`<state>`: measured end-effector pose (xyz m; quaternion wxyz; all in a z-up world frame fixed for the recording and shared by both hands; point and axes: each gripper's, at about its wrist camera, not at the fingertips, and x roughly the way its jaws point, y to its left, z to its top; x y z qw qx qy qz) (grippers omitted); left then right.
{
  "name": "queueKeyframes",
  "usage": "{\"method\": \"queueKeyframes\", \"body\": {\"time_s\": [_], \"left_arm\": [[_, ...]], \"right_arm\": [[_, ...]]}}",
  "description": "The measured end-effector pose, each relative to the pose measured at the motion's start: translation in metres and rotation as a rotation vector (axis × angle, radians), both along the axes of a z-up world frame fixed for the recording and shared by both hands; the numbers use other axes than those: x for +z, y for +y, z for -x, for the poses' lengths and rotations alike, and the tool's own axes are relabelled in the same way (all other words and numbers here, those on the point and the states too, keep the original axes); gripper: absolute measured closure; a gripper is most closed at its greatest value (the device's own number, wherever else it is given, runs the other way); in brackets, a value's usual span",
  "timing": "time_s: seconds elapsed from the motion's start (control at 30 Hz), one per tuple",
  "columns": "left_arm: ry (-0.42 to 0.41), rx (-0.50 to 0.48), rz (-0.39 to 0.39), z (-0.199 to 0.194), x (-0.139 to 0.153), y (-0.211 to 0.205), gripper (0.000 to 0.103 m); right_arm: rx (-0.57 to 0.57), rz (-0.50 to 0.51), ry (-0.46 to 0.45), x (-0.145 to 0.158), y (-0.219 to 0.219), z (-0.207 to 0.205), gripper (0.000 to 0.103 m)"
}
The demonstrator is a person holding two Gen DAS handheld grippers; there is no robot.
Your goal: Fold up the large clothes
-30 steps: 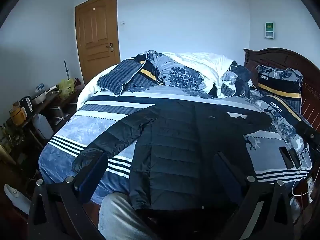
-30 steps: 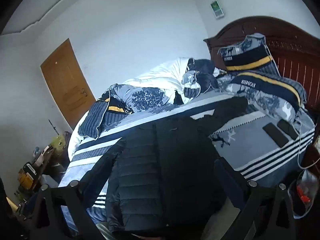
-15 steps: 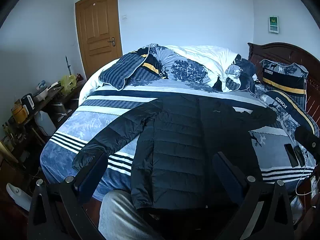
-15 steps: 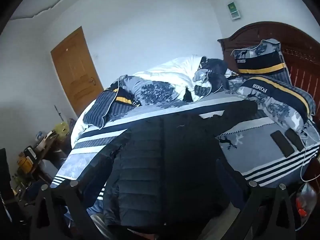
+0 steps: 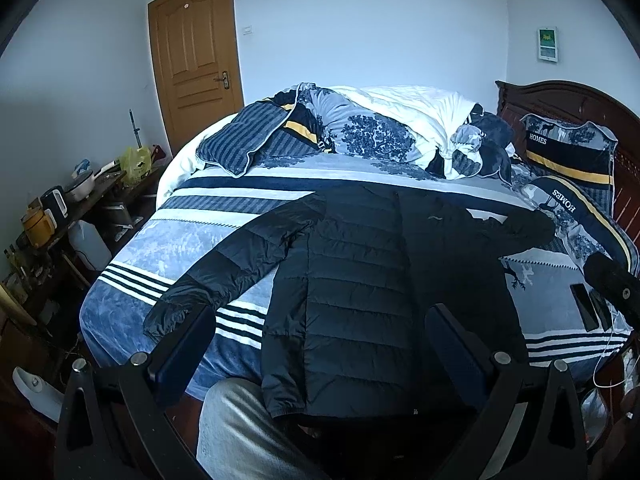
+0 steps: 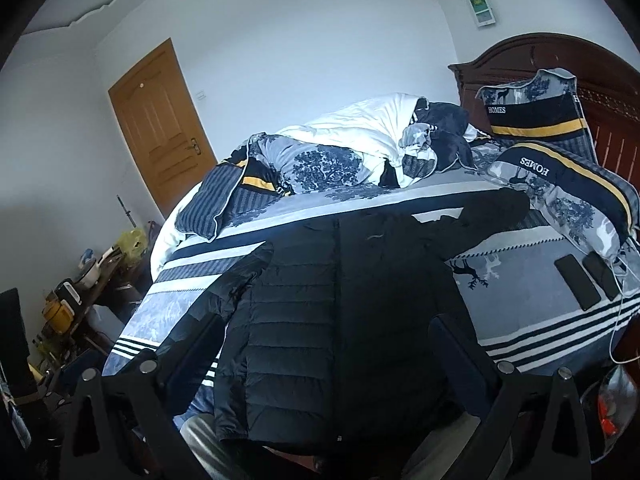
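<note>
We hold both grippers above the near edge of the bed [image 5: 132, 276], and over the last second they have risen and pulled back a little: the door [image 5: 196, 52] and far wall show more fully in both views than before. The jacket [image 5: 360, 292] itself has not shifted. It lies flat on the striped bedding, front up, hem hanging just over the near edge by our knee [image 5: 236, 432], one sleeve [image 5: 236, 264] angled out to the left, the other [image 6: 492, 208] reaching toward the pillows [image 6: 560, 184].

The left gripper [image 5: 320, 344] has its jaws wide apart with nothing between them; the right gripper [image 6: 324, 348] is likewise spread and empty. Neither touches the jacket.

We judge that folding has not begun: the garment is spread out and we are only surveying it. A likely first move is to take a sleeve and bring it across the body. Two phones [image 6: 588, 280] lie on the bedding to the right, well apart from the jacket.
</note>
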<state>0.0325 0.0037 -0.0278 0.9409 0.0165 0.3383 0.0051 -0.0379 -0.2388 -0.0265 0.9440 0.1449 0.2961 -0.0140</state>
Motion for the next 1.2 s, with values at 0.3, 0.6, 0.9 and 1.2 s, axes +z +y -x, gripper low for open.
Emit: {"method": "queueKeyframes", "body": {"time_s": [0.3, 0.6, 0.9, 1.2], "left_arm": [[0.010, 0.001, 0.011, 0.000, -0.002, 0.001, 0.000], [0.019, -0.026, -0.017, -0.001, -0.005, -0.015, 0.000], [0.020, -0.060, -0.055, -0.008, -0.003, -0.047, 0.000], [0.037, -0.102, -0.096, -0.012, -0.007, -0.078, 0.000]], "right_arm": [[-0.003, 0.033, 0.006, 0.000, 0.006, 0.002, 0.000], [-0.018, 0.000, 0.006, -0.008, -0.005, 0.004, 0.000], [-0.048, -0.052, 0.003, -0.016, -0.035, 0.006, 0.000], [-0.062, -0.100, 0.021, -0.034, -0.063, 0.005, 0.000]]}}
